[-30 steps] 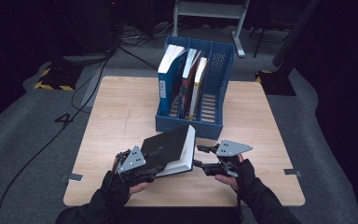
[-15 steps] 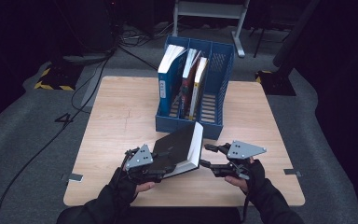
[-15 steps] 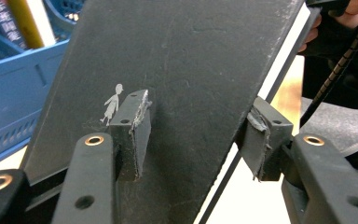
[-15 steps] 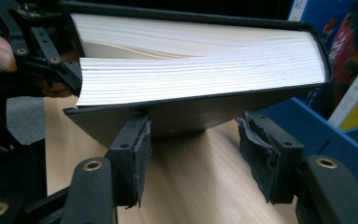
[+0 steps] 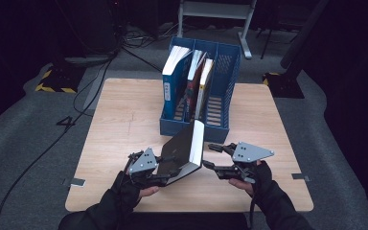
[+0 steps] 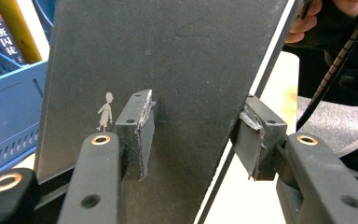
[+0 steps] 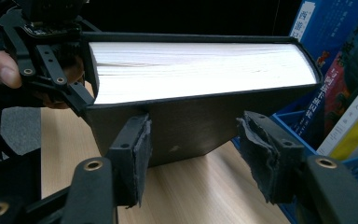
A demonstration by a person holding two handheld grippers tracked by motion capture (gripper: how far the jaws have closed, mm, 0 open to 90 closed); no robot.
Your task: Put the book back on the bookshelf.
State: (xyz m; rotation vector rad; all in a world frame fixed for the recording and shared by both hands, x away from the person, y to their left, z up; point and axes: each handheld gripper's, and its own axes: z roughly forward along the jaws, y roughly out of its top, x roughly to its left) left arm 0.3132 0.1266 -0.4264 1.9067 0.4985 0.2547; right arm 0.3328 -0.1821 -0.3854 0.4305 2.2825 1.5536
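Book: black hardcover book (image 5: 184,153) stands tilted on the surface (image 5: 124,120), just in front of the blue file rack (image 5: 225,91).
Left gripper (image 5: 148,173): pinches the book's lower near edge; its jaws have just been closing on the cover (image 6: 168,70).
Right gripper (image 5: 213,155): jaws spread, just beside the white page edge (image 7: 200,65), not touching.
Rack: holds upright books (image 5: 191,81).
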